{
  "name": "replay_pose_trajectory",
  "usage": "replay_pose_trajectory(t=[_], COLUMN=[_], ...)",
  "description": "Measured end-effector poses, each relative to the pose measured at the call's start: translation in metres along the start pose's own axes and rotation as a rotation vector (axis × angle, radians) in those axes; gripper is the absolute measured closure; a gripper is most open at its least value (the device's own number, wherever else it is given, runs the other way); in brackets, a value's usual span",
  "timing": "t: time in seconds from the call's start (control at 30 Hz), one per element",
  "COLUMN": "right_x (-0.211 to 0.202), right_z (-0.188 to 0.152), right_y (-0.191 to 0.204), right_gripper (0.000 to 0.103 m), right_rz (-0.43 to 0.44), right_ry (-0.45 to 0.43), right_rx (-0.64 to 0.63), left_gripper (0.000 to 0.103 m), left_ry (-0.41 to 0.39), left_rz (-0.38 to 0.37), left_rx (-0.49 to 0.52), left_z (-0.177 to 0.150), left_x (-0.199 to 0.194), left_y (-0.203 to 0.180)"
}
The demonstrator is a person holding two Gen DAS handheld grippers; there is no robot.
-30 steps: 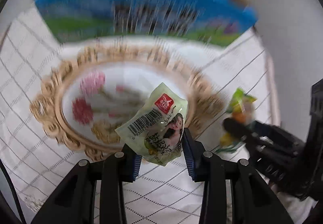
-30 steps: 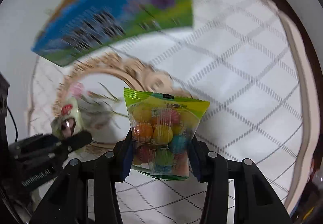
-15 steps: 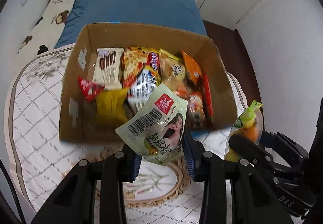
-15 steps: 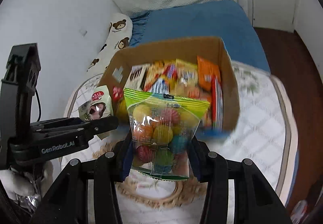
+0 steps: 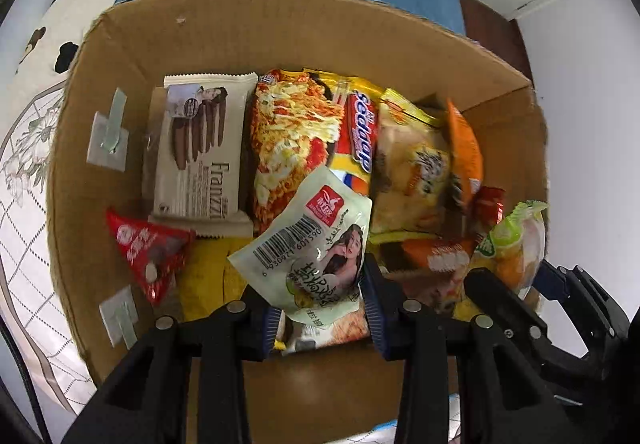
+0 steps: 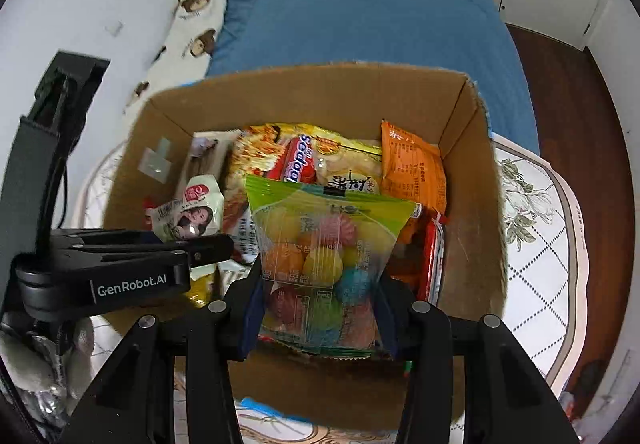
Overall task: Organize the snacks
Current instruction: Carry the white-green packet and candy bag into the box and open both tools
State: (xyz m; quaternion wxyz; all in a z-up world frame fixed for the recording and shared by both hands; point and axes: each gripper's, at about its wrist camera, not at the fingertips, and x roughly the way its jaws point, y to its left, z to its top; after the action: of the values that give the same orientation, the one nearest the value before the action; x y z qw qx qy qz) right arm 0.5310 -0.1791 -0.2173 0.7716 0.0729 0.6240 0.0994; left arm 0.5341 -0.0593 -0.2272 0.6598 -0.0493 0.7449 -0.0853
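**Reader:** Over the cardboard box (image 5: 304, 32), what is the left wrist view showing?

**Describer:** The left gripper (image 5: 316, 308) is pointing steeply down, its 2 jaws pinching the lower end of a pale green snack pouch (image 5: 308, 244) with a barcode and a red logo. The pouch is hanging above snacks packed in the box: a beige wafer pack (image 5: 200, 148), a noodle packet (image 5: 296, 136), a red triangular packet (image 5: 150, 252) and an orange packet (image 5: 464, 148). At the right edge, the right gripper (image 5: 532, 284) is carrying a candy bag (image 5: 512, 244).

**Reader:** And the right wrist view?

**Describer:** The right gripper (image 6: 318, 318) is clamping narrowly on the clear candy bag (image 6: 324, 252), green-topped and full of coloured sweets, above the box's (image 6: 312, 92) near right part. To its left, the left gripper (image 6: 200, 244) is holding the pouch (image 6: 192, 212) over the box. The box is sitting on a white patterned cloth (image 6: 536, 236) beside a blue bed (image 6: 360, 16).
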Motion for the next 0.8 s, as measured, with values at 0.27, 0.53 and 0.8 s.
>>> replay_pose_trajectory(t=[0.27, 0.53, 0.8], right_x=[0.028, 0.021, 0.01], right_z=[0.009, 0.009, -0.004], right_y=[-0.012, -0.023, -0.028], right_gripper=[0.018, 0.008, 0.008], right_rz=[-0.034, -0.078, -0.118], right_ry=[0.097, 0.1, 0.054], right_rx=[0.024, 0.046, 0.048], left_gripper=[0.019, 0.016, 0.016], left_ry=[0.01, -0.048, -0.118], left_rz=[0.038, 0.079, 0.116], left_rx=[-0.025, -0.031, -0.027], left_z=[0.014, 0.005, -0.026], left_x=[0.008, 0.001, -0.011], left_y=[0.012, 0.022, 0.029])
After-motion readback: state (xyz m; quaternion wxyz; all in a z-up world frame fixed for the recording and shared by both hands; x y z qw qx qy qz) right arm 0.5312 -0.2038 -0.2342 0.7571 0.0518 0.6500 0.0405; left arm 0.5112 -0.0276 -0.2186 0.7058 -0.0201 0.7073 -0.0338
